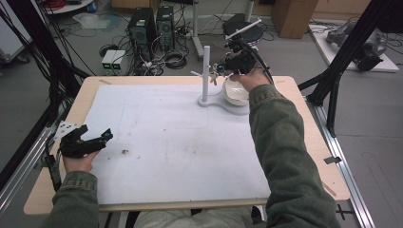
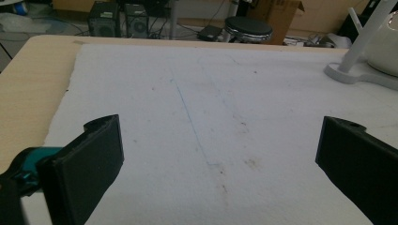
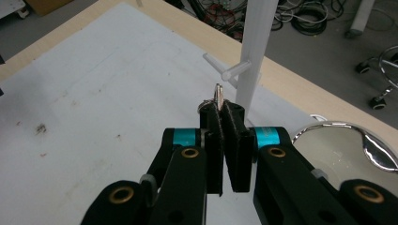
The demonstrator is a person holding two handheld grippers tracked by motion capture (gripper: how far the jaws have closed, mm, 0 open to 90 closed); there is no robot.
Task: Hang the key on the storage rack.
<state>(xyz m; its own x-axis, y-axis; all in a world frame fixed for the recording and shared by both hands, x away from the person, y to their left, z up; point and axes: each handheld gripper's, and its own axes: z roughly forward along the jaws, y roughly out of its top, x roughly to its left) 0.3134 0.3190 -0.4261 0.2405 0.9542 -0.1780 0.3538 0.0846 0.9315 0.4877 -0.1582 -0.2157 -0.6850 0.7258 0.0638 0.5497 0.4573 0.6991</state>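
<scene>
High view: a white mat (image 1: 166, 142) covers the wooden bench (image 1: 81, 102), computer towers (image 1: 152, 28) on the floor behind. Right tool (image 3: 219, 105) pinches a key (image 3: 218, 93) beside the white peg stand (image 3: 253, 47). Left tool (image 1: 97, 140) rests wide open on the mat.

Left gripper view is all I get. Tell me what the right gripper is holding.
Observer: The right gripper is shut on a small metal key with a ring.
Operator: Now say where that key is against the stand.
Observer: It is close beside a side peg of the white stand, not hung on it.
</scene>
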